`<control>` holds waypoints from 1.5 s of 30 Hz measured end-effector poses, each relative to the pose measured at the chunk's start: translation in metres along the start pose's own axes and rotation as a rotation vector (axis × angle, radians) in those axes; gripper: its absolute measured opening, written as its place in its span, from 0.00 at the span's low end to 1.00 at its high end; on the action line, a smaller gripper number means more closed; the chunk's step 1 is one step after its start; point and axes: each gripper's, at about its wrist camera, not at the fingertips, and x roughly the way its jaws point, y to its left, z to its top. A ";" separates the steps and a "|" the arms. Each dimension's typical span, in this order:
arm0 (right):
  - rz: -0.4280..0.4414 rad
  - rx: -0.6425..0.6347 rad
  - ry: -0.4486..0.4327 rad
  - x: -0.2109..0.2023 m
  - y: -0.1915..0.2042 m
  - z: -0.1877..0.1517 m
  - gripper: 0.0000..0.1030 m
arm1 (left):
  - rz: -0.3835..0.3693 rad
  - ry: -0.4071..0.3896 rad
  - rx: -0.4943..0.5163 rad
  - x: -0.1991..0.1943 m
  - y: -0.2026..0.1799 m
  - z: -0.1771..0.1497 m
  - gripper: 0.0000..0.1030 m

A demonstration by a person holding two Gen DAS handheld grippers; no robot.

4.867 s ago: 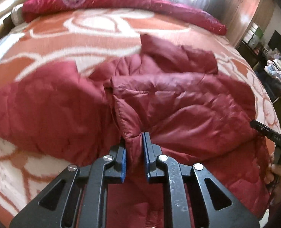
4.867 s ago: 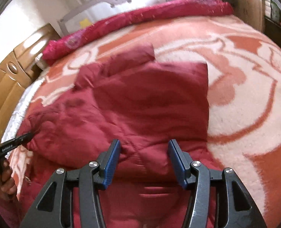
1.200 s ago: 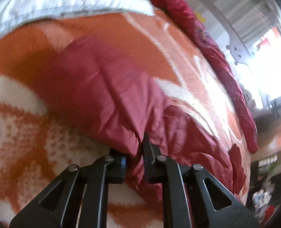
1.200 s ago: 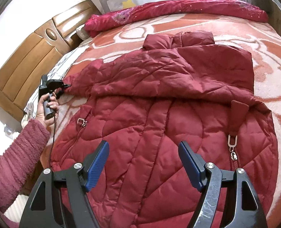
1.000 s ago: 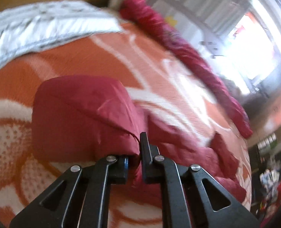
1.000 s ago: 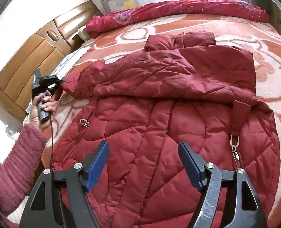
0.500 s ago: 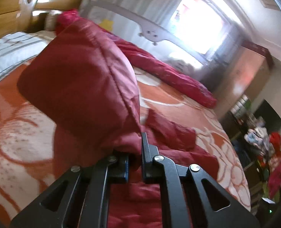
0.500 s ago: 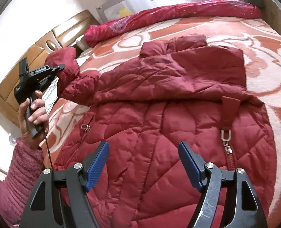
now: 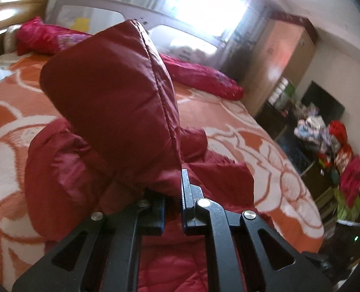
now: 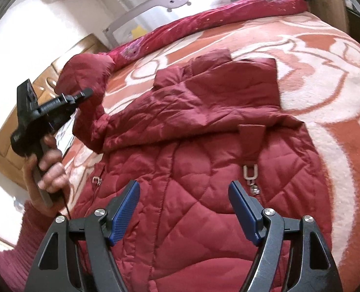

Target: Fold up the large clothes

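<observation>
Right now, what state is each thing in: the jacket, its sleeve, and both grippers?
Red quilted jacket: spread on the bed, partly folded.
Sleeve: lifted off the blanket, pinched at its cuff.
Left gripper: shut on the sleeve.
Right gripper: open, empty, above the jacket's lower part.
Blanket: flat under the jacket.

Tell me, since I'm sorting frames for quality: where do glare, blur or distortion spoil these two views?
Left wrist view: the window is blown out white, the sleeve held shut in the left gripper is slightly soft, the cluttered right edge smeared. Right wrist view: sharper, evenly lit; fisheye bulges the bed; the jacket stitching reads clearly.
</observation>
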 end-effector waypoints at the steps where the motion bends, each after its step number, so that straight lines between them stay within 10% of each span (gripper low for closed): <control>1: 0.005 0.012 -0.003 -0.001 -0.004 0.001 0.74 | -0.003 0.009 0.012 0.005 -0.005 -0.002 0.07; 15: 0.068 0.145 -0.028 0.008 -0.042 0.029 0.76 | 0.046 0.178 0.217 0.077 -0.056 -0.054 0.07; 31: 0.194 0.349 0.057 0.112 -0.073 0.114 0.84 | 0.023 0.250 0.203 0.106 -0.065 -0.076 0.07; 33: 0.207 0.350 0.077 0.126 -0.073 0.119 0.64 | 0.017 0.259 0.196 0.105 -0.063 -0.075 0.07; 35: 0.218 0.370 0.105 0.137 -0.076 0.120 0.18 | 0.014 0.268 0.196 0.102 -0.061 -0.076 0.13; 45: 0.177 0.313 0.041 0.122 -0.071 0.126 0.08 | 0.027 0.222 0.137 0.042 -0.029 -0.062 0.21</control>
